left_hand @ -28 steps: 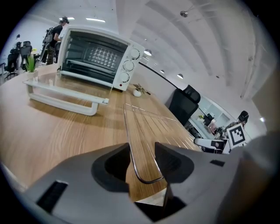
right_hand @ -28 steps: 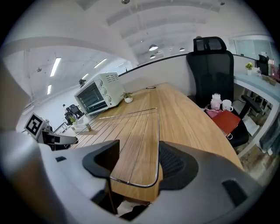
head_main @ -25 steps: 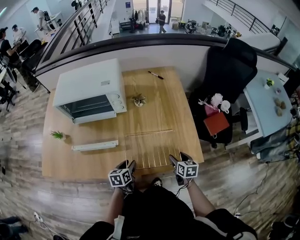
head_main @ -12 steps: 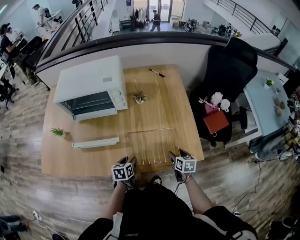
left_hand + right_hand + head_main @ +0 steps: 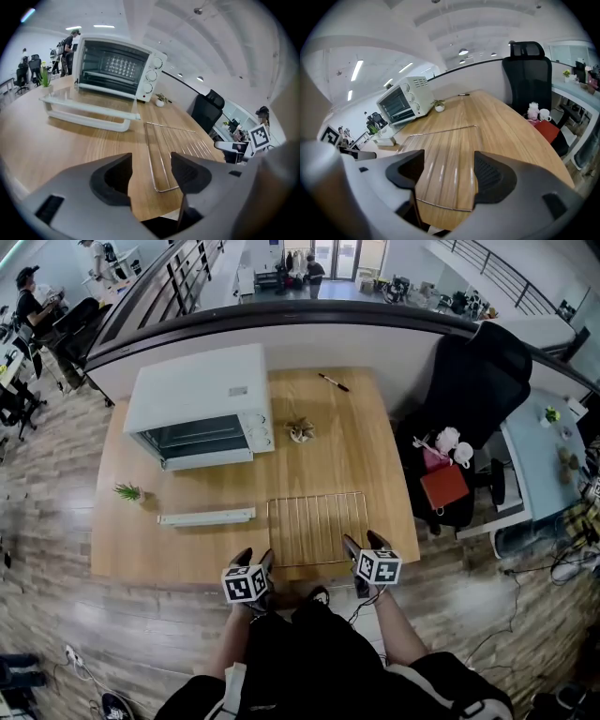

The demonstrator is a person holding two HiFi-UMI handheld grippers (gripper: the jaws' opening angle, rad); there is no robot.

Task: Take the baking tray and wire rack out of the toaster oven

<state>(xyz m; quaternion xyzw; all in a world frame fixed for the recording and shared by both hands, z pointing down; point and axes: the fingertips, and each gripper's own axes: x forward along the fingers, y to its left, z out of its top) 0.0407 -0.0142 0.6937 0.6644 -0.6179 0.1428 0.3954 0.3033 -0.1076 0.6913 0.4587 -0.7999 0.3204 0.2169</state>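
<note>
The wooden surface (image 5: 187, 549) carries the thin silver wire rack (image 5: 317, 529) flat at its near edge. The fingers of the left gripper (image 5: 253, 560) and right gripper (image 5: 363, 544) have just spread apart and hold nothing, apparently letting it rest.

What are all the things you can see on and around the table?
toaster oven: one, white, table's far left.
wire rack: one, silver, flat near the table's front edge.
tray-like piece: one, white, long, left of the rack.
green plant: one, table's left edge.
potted plant: one, white pot, right of the oven.
pen: one, dark, far edge.
table: one, wooden.
office chair: one, black, right of table.
red bag: one, on the chair.
left gripper: grey, jaws just opened, nothing between them.
right gripper: grey, jaws just opened, nothing between them.
</note>
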